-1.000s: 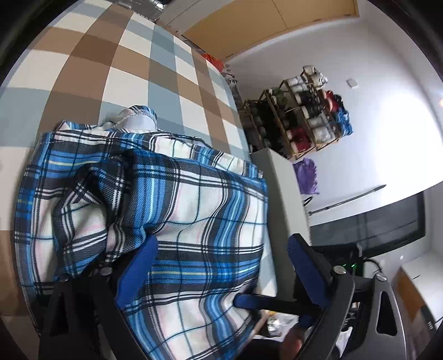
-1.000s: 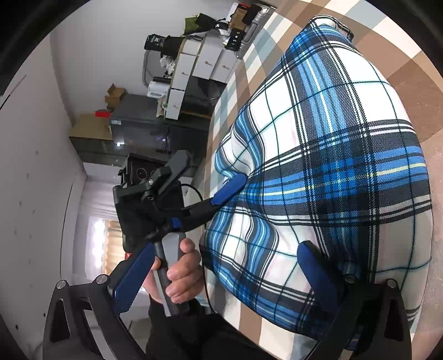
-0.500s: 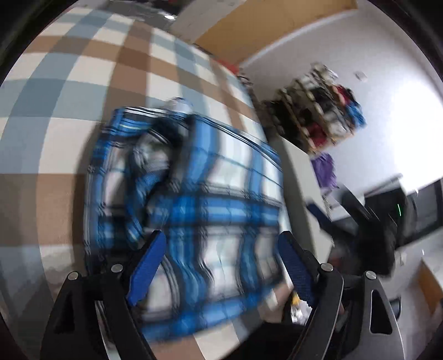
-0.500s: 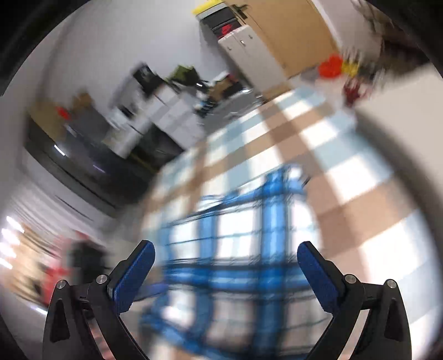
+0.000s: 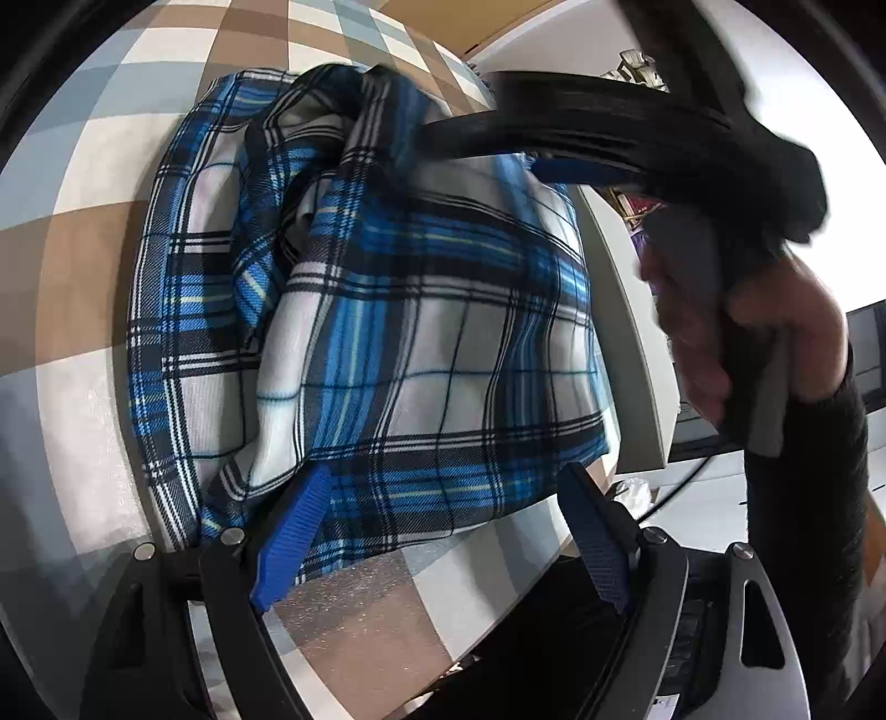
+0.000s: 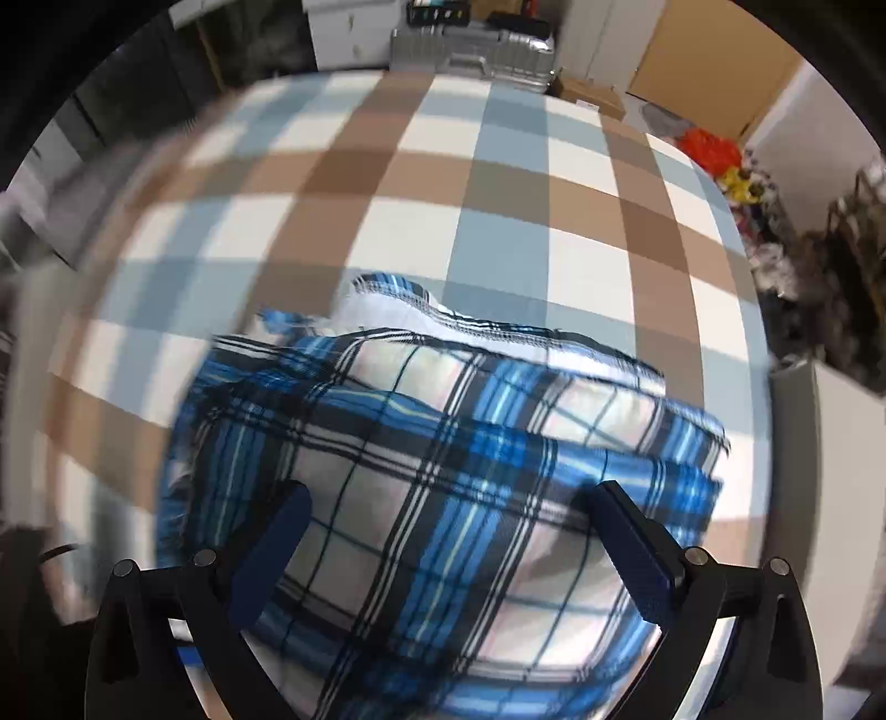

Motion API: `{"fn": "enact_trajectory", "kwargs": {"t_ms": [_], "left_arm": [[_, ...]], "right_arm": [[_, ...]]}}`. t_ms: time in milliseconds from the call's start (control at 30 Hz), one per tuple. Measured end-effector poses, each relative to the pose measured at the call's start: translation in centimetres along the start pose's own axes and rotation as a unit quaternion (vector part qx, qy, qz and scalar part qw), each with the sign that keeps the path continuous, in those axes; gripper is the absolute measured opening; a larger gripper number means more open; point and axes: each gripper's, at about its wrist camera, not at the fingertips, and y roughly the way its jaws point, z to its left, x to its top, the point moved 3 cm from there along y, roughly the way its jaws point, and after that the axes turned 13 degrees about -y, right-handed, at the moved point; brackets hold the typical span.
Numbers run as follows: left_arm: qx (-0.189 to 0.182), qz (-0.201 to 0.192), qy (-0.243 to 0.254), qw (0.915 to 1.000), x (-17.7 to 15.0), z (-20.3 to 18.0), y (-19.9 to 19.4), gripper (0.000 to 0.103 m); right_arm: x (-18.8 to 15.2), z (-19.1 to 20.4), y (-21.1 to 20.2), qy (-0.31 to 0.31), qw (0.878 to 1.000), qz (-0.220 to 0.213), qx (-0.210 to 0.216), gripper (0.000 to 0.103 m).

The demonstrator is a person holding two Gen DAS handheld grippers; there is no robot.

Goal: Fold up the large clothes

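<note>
A blue, white and black plaid garment (image 5: 421, 332) lies folded in a thick bundle on the checked table, its far end bunched up. My left gripper (image 5: 443, 531) stands open at the near hem; its left pad (image 5: 293, 526) overlaps the hem and its right pad is over bare cloth. In the left wrist view my right gripper (image 5: 482, 149), held by a person's hand (image 5: 714, 332), reaches in from the right over the garment's far end. In the right wrist view the right gripper (image 6: 451, 543) points down over the garment (image 6: 443, 443), jaws wide, pressing on nothing.
The table (image 6: 498, 166) wears a brown, blue-grey and white checked cloth (image 5: 83, 221). A white cabinet (image 5: 626, 332) stands just past its right edge. Beyond the far edge are a silver suitcase (image 6: 476, 50) and cardboard boxes (image 6: 587, 88); a cluttered rack (image 6: 830, 232) is at the right.
My right gripper swung from beside the garment's near edge to pointing down over it. My left gripper drew back to the near hem. The garment's far end looks more bunched.
</note>
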Motion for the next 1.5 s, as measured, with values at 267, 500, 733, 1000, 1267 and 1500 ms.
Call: {"fn": "enact_trajectory", "kwargs": {"t_ms": [267, 500, 733, 1000, 1267, 1500], "left_arm": [[-0.026, -0.001, -0.024, 0.9994, 0.9, 1.5, -0.9, 0.080], [-0.104, -0.030, -0.068, 0.9918, 2.7, 1.5, -4.1, 0.080], [-0.109, -0.082, -0.019, 0.9905, 4.5, -0.8, -5.7, 0.080], [-0.061, -0.071, -0.099, 0.9907, 5.5, 1.3, -1.6, 0.080], [-0.079, -0.067, -0.120, 0.9874, 4.0, 2.3, -3.7, 0.075], [0.005, -0.086, -0.055, 0.9947, 1.5, 1.6, -4.5, 0.075]], "right_arm": [[0.6, -2.7, 3.5, 0.045, 0.996, 0.018, 0.080, 0.103], [-4.1, -8.2, -3.4, 0.124, 0.957, -0.104, 0.239, 0.089], [-11.3, -8.5, -5.0, 0.109, 0.939, -0.129, 0.298, 0.089], [-10.7, -5.2, 0.4, 0.107, 0.941, -0.063, 0.315, 0.100], [-9.1, -4.6, -0.3, 0.124, 0.950, -0.064, 0.278, 0.095], [-7.7, -4.5, -4.6, 0.081, 0.966, -0.096, 0.227, 0.085]]}}
